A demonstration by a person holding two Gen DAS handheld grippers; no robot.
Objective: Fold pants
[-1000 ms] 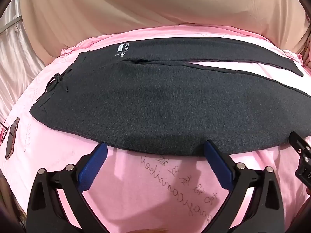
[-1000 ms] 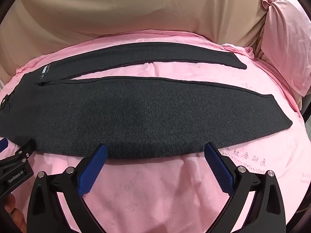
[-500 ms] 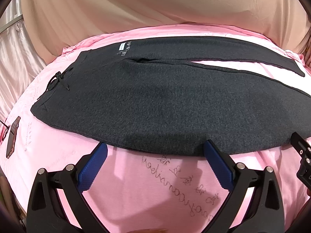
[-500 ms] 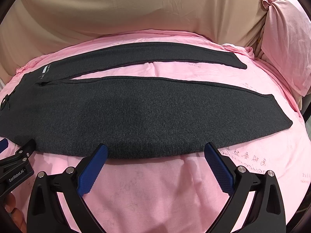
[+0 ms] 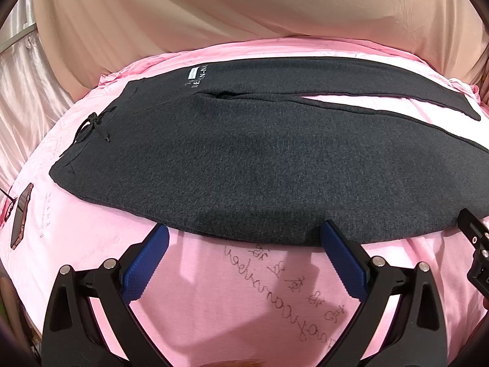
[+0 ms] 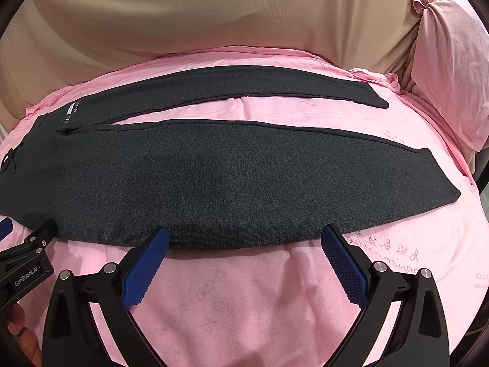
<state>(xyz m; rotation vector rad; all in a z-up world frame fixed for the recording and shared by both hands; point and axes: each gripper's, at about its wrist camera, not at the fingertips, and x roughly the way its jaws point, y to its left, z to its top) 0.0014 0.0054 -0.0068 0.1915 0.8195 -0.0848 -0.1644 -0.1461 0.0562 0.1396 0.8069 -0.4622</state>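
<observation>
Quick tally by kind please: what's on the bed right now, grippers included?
Dark grey pants: 1
Phone: 1
Pink pillow: 1
Grippers: 2, left gripper, right gripper, both open
Total: 5

the left wrist view looks forward along the left gripper [image 5: 244, 235], low over the near edge of the pink sheet [image 5: 238, 299], facing the far edge and the beige cloth [image 5: 244, 15] behind it. it sits toward the waist end of the pants [image 5: 244, 159], near enough that they fill the middle of the frame. the right wrist view looks the same way along the right gripper [image 6: 244, 237], from the near edge further toward the leg ends of the pants [image 6: 229, 177], just as close. both views share the pants' near leg, the split between the legs and the printed label. each catches the other gripper at its side edge.
</observation>
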